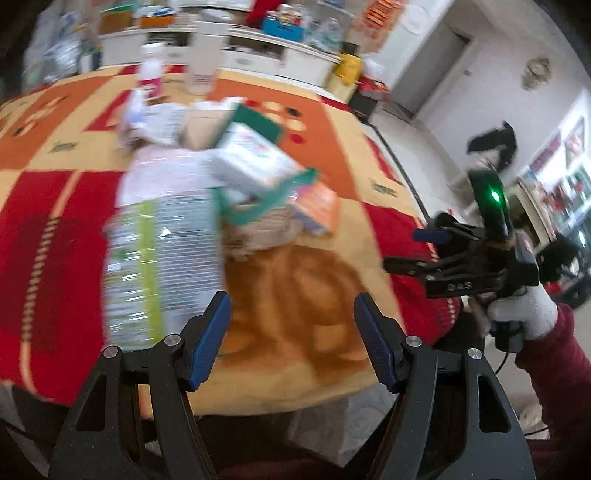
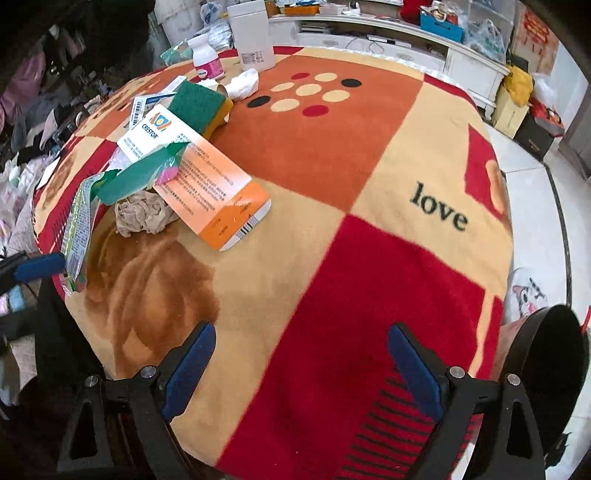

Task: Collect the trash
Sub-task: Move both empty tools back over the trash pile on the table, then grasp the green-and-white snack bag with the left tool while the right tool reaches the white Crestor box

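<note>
1. Left claw (image 1: 291, 341): jaws parted, nothing between them.
2. Right claw (image 2: 301, 369): jaws wide, nothing held.
3. Orange-and-white cardboard box (image 2: 212, 188): at 10 o'clock on the patterned blanket-covered tabletop (image 2: 369, 229), touching crumpled beige paper (image 2: 142, 214).

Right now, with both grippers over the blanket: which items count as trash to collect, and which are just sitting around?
Likely trash:
- crumpled brown paper
- orange-and-white medicine carton
- Crestor box
- green wrapper
- silvery plastic wrapper
- crumpled white tissue

Probably just lying about:
- green-and-yellow sponge
- pink-labelled bottle
- tall white canister
- blanket
</note>
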